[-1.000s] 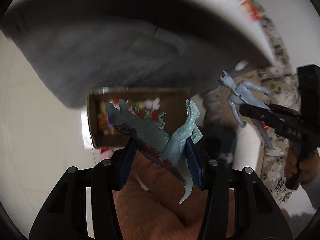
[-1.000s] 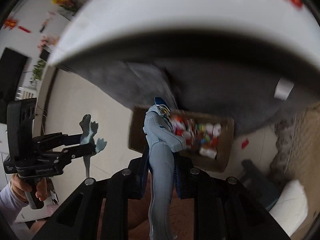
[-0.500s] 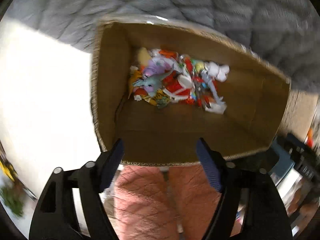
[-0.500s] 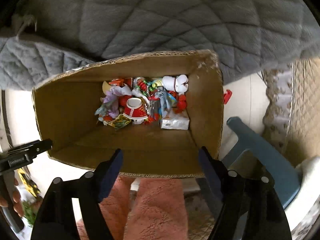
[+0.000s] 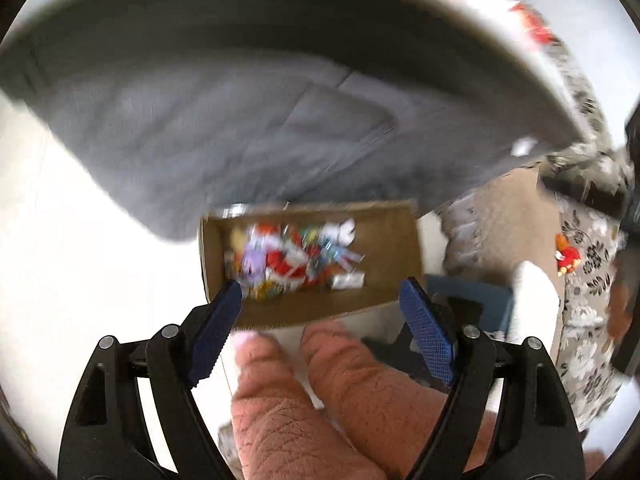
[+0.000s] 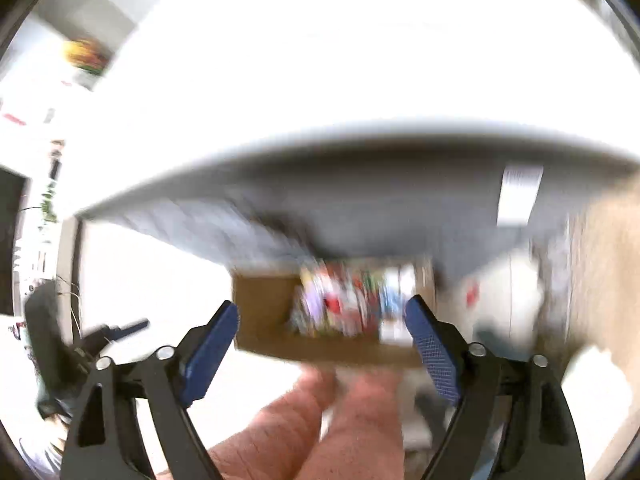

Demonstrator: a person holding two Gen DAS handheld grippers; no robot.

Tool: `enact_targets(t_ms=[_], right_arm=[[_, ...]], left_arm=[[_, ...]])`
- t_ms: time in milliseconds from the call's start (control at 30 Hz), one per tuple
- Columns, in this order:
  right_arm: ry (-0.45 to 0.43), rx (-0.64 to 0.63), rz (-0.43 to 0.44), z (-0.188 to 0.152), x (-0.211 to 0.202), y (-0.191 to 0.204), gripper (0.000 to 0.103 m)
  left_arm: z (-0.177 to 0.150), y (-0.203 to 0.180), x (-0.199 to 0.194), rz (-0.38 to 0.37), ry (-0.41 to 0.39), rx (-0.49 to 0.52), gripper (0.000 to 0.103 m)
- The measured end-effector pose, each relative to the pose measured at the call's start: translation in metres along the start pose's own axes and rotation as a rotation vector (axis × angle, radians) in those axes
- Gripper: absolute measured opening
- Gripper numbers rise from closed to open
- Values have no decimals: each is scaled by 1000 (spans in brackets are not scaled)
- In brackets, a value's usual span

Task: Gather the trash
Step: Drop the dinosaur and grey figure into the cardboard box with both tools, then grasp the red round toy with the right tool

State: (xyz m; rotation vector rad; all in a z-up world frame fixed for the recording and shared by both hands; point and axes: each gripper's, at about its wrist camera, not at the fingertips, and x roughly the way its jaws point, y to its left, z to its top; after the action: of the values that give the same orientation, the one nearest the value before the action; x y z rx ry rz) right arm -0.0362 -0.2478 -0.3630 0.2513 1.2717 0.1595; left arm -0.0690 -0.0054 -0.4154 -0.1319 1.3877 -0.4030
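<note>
With the left gripper (image 5: 320,320) spread and empty and the cardboard box (image 5: 312,264) of collected trash at its twelve o'clock, the right gripper (image 6: 322,328) likewise gaping and empty, both should swing steadily toward the next item before closing.
</note>
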Motion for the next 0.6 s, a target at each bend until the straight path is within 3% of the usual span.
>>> enact_targets(t_ms=[33, 67, 200, 367, 500, 600], right_arm=[[-69, -16, 14, 15, -21, 6, 97], [-134, -19, 34, 33, -39, 9, 97], [-226, 34, 62, 107, -55, 8, 97], [-208, 106, 15, 191, -21, 2, 97], [-179, 145, -46, 232, 9, 5, 97], [-148, 127, -145, 249, 35, 8, 97]], left_arm=[[1, -6, -10, -1, -19, 9, 79], [2, -15, -26, 0, -50, 17, 79], [11, -32, -58, -32, -96, 2, 79], [8, -26, -73, -29, -131, -60, 79], [-1, -10, -85, 8, -147, -129, 79], [-10, 5, -93, 45, -147, -176, 79]])
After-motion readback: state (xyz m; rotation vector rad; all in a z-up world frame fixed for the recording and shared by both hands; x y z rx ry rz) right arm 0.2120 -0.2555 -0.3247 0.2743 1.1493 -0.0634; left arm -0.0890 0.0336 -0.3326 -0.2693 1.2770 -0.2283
